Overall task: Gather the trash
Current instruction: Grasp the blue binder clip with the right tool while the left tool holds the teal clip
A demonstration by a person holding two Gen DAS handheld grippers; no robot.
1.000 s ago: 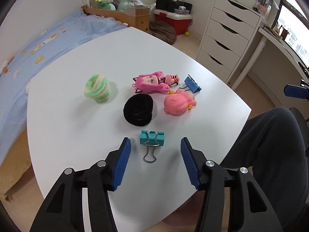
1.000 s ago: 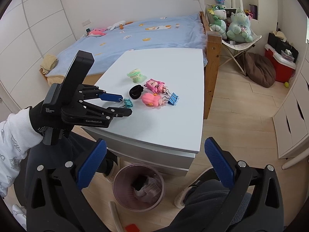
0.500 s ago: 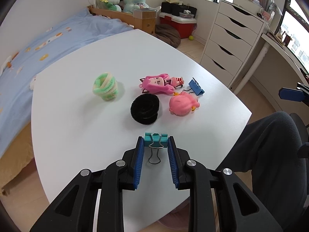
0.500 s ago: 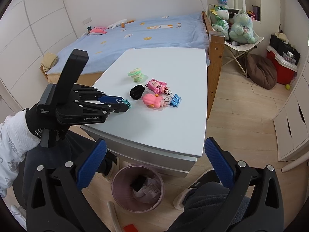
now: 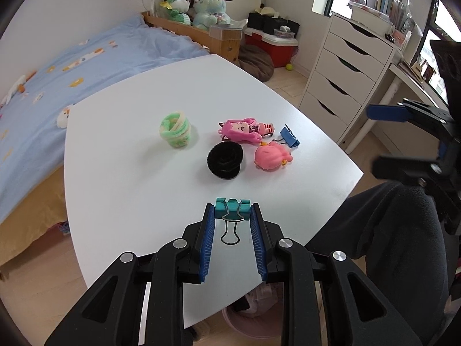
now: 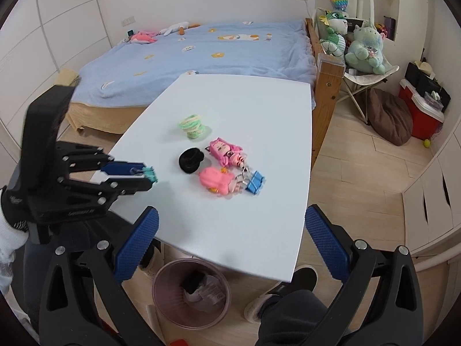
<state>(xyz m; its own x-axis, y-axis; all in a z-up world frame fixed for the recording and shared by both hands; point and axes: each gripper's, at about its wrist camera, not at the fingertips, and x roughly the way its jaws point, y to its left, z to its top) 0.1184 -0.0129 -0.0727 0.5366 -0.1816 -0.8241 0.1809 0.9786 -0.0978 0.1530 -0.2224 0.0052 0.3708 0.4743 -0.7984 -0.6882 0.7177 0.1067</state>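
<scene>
On the table point(image 6: 259, 109) I see a yarn bundle point(image 5: 175, 129) farthest back, a round puff point(image 5: 225, 158) nearer me, two dolls point(image 5: 269, 157) to its right, and a clip point(image 5: 289, 139) beside them. Below the table's near edge stands a bin point(image 6: 191, 294), on the floor.

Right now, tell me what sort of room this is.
Probably a child's bedroom: a bed with a light blue cartoon-print blanket, green plush toys beside it, and a white drawer chest.
</scene>
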